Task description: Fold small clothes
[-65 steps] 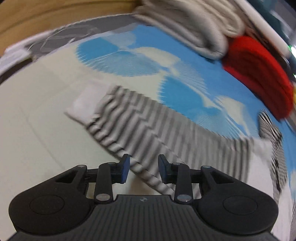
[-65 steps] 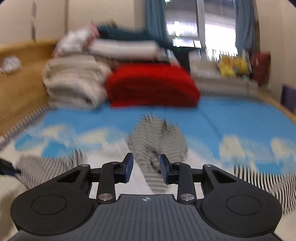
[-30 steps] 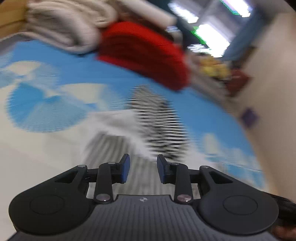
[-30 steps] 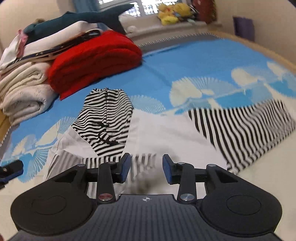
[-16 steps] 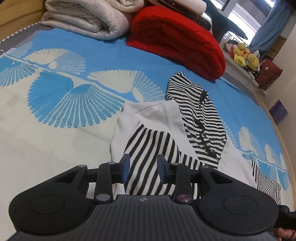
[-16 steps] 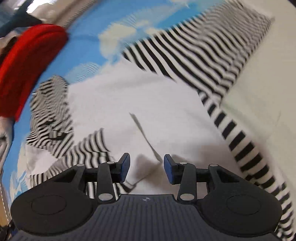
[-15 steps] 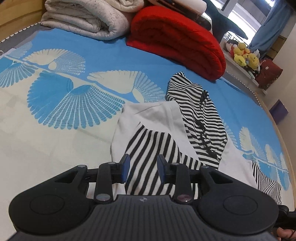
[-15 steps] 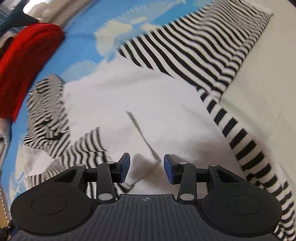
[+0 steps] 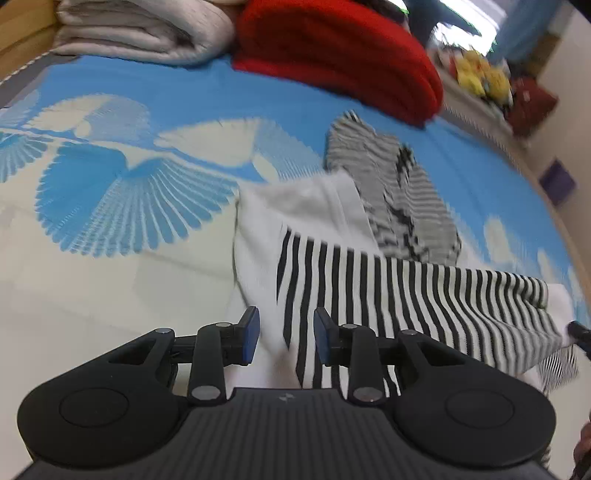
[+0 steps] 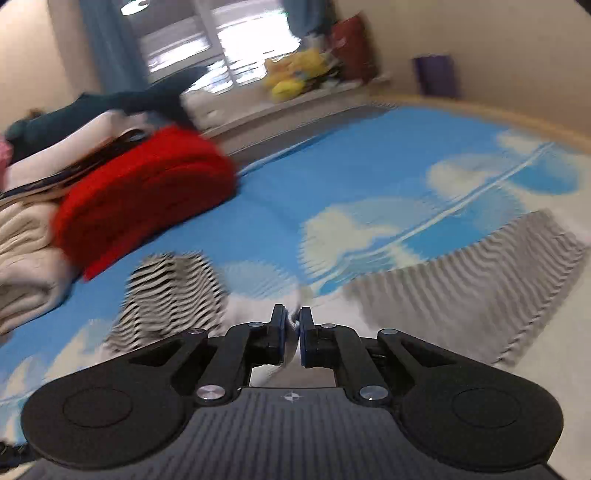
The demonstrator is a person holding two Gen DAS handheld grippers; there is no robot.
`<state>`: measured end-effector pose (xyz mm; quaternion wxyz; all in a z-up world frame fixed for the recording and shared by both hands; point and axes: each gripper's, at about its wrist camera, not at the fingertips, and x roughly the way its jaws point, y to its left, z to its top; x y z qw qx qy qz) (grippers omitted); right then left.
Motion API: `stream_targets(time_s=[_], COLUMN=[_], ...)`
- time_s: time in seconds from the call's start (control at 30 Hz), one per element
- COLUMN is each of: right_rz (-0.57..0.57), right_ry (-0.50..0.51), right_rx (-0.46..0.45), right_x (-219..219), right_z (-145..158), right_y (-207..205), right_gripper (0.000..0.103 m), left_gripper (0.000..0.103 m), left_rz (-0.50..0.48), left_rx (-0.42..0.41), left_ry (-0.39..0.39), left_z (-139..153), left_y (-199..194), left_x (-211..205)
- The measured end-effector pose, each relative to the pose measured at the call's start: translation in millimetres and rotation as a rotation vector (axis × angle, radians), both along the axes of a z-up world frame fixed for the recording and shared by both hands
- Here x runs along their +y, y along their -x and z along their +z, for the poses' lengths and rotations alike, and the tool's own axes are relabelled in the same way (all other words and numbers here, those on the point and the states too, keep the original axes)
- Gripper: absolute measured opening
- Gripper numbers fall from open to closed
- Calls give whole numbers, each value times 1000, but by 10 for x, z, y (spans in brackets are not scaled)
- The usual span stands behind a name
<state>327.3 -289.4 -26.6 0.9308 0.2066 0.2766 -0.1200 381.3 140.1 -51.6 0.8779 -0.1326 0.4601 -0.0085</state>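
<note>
Right gripper (image 10: 291, 325): jaws closing, nearly together, with a thin bit of white cloth pinched between the pads. That cloth is the hoodie (image 9: 325, 236), white body with striped hood and sleeves, lying on the mat (image 9: 110, 280) toward its near edge, hood (image 9: 388, 184) pointing at the far edge where the red blanket (image 9: 332, 55) and folded beige quilt (image 9: 140, 33) sit.

Left gripper (image 9: 284, 334): jaws part open over the white body edge and the start of the left sleeve (image 9: 424, 295). Pads don't look to be pressing on anything; can't tell if they touch cloth.

Left sleeve is already laid across the chest. Right sleeve (image 10: 461, 295) is spread flat toward the mat's right edge, so my read is that the right-side fold comes next.

To do it well:
- Confirm the right pinch has cloth through both layers, not just a top wrinkle. The bite looks shallow; it may slip on lift.
- Left should press or pin the body's left edge so the piece doesn't drag.
- Lift low and carry the right side across in one arc, keeping the fold line parallel to the body edge.
- Don't disturb the sleeve already folded over.
- Frames are blurred; slow down before release.
</note>
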Motion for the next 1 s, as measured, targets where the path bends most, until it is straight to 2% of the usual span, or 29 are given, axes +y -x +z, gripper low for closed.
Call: stream_targets(time_s=[0.03,0.07,0.13,0.17,0.23,0.27,0.33,0.37,0.4,0.43,0.5,0.57,0.63,0.7,0.77,0.87,1.0], right_rz=[-35,-60,-108,-135,-104,-68,23,51,62,54,5,-26,-2,10,-11,-38,-95], right_ry=[2,3,-14,-47,-56,-53,-129,-173,-200,-201,-173,-194,-161,-148,-164,-184,-160], right_rx=[55,152,292,305,277,252,229,250,295,353,482,475,441,428,426,397,320], right_x=[-47,-97,-193,-238,-224,-195,-217,-216,-221,-241,-296,-367,-378,-400,-526,-705,-1117], right_z=[-69,-191,-401,-459,-439,-400,-416,-468,-554,-652,-839,-837,-746,-701,-702,-602,-425], right_y=[-34,-111,-197,-188,-213,-229,-225,-274,-320,-351,-414,-399,-396,-411,-394,-269,-199], right_gripper=[10,12,12,12,12,23,36,37,37,37,37,37,37,38,38,38,41], left_gripper=[34,34,34,34,34,34,34,34,34,34,34,35,36,36,38,42,42], left_rz=[-17,-37,-82,-105,-151,-168,-191,-198,-198,-200,-199,-199,-215,-221,-229,-236,-235], left_rx=[14,26,39,44,63,83,147,210,237,230,215,161,174,231,209,140,124], left_ry=[-3,-3,-5,-5,11,27,30,-12,-50,-74,-65,-28,-8,-71,-99,-98,-132], left_z=[-35,-68,-114,-131,-186,-240,-387,-503,-571,-584,-506,-397,-437,-591,-519,-366,-337], left_y=[2,9,30,39,57,63,65,66,75,86,86,88,74,57,59,81,75], left_x=[-35,-72,-157,-198,-270,-297,-332,-352,-364,-364,-367,-377,-404,-470,-528,-575,-659])
